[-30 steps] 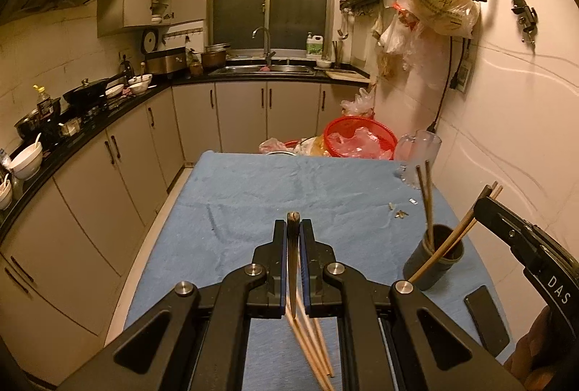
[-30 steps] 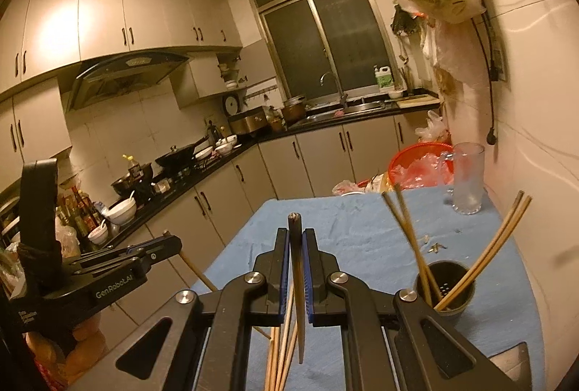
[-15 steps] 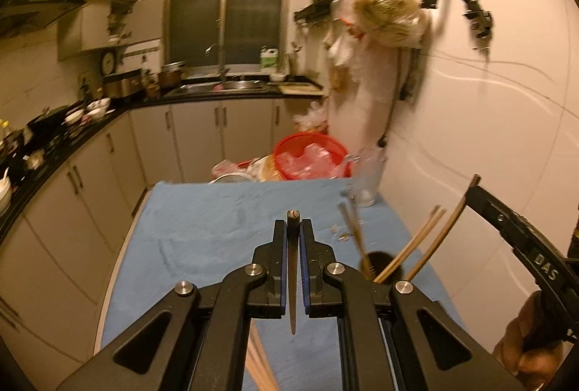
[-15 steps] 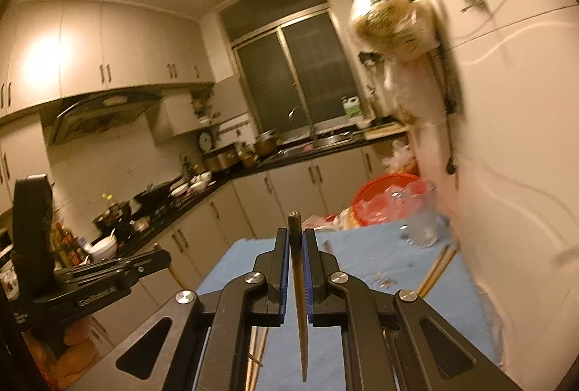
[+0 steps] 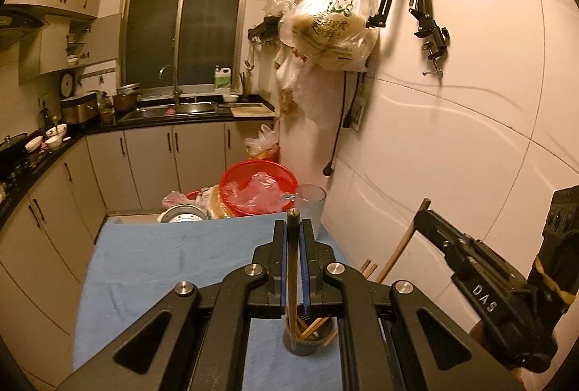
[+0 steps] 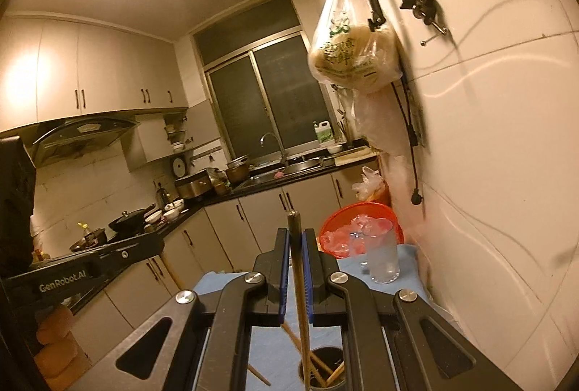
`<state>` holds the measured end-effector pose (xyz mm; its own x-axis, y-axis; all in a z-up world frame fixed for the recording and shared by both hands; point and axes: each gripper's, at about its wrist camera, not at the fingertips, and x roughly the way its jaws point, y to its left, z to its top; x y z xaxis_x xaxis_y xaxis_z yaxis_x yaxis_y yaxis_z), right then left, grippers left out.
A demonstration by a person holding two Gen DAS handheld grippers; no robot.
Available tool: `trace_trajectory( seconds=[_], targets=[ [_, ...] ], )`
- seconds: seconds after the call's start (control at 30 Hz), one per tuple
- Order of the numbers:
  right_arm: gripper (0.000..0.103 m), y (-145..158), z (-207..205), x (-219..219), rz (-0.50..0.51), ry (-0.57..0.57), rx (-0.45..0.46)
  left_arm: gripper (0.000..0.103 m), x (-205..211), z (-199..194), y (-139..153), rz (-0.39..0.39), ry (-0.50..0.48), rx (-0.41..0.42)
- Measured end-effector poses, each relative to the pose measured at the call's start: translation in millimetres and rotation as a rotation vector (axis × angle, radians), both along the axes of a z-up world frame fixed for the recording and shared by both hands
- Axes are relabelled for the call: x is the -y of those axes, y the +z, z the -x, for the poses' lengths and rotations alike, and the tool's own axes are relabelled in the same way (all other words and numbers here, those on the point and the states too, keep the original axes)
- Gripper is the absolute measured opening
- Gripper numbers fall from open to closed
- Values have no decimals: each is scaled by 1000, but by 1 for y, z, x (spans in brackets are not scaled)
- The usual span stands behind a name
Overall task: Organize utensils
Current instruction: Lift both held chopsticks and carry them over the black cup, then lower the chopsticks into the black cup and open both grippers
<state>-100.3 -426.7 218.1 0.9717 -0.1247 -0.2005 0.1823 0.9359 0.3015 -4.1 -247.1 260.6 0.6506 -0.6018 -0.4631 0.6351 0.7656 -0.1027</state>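
Chopsticks clamped in both grippers above a dark holder cup.

Left gripper (image 5: 294, 228) pinches one chopstick (image 5: 292, 268) upright over the cup (image 5: 307, 342); right gripper (image 6: 296, 239) pinches another chopstick (image 6: 299, 286), tip down inside the cup.

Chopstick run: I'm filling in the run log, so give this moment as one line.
left gripper: shut on chopstick | right gripper: shut on chopstick | both tips over dark holder cup | not yet released

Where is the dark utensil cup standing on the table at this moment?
In the left wrist view the dark cup stands on the blue table cover, low and near the wall side, below the left gripper, with chopsticks in it.
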Motion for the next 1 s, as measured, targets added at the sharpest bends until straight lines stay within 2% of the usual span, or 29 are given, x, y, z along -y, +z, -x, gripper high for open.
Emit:
trace_trajectory(
  seconds=[0.13, 0.3, 0.63, 0.87, 1.0],
  targets=[
    [7, -7, -12, 14, -6, -16, -20, 7, 20, -9, -11, -6, -5, -21],
    [7, -24, -26, 29, -30, -19, -57, 7, 41, -25, -38, -47, -3, -77],
    [7, -77, -53, 35, -88, 12, -183, 7, 55, -48, -92, -117, 22, -179],
    [9, -95, -63, 32, -82, 11, -250, 7, 52, -53, -107, -129, 31, -198],
    [9, -87, -51, 34, -92, 7, -221, 7, 40, -52, -100, -111, 24, -201]
  ],
)
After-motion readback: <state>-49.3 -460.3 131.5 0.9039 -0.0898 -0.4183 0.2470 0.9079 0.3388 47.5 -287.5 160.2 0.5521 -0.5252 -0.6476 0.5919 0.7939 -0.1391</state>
